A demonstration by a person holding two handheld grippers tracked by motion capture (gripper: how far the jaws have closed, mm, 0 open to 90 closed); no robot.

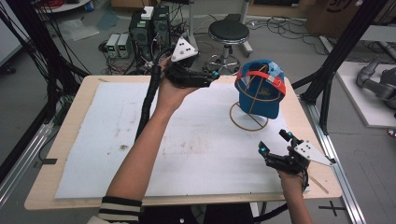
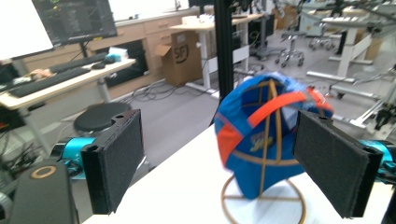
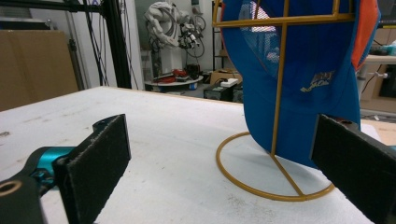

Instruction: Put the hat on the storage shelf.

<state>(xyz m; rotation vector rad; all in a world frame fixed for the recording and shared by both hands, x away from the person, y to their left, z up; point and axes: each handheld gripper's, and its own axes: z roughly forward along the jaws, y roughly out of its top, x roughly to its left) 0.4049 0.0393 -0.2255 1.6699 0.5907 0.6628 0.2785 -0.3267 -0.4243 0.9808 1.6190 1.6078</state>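
Left gripper [image 1: 212, 77] is held up over the far edge of the table [image 1: 70, 140], just left of the cap [image 1: 261, 88]. Its jaws are spread wide with nothing between the pads. In the left gripper view the gripper [image 2: 233, 163] looks straight at the cap [image 2: 266, 140], which sits in the gap between the jaws but farther off, not touched.

Right gripper [image 1: 273, 142] hangs low over the near right part of the table, in front of the cap and a little to its right. Jaws spread as well, nothing pinched. In the right gripper view the gripper [image 3: 224, 158] faces the stand [image 3: 275, 182] from low down; the cap [image 3: 308, 84] hangs above and beyond the jaws, apart from both pads.

Cap: blue, with orange panels and an orange strap, small yellow lettering on the side. It rests on a gold wire stand [image 1: 250, 119] at the far right of the table. The stand has a round ring base lying flat on the white sheet [image 1: 140, 154], an upright rod and a wire hoop that carries the cap. Cap is tilted, its open underside turned toward the person.

White sheet covers most of the tabletop, with a few dark smudges. A black stool [image 1: 229, 32] stands on the floor behind the table. A striped sleeve [image 1: 119, 210] shows on the left forearm.
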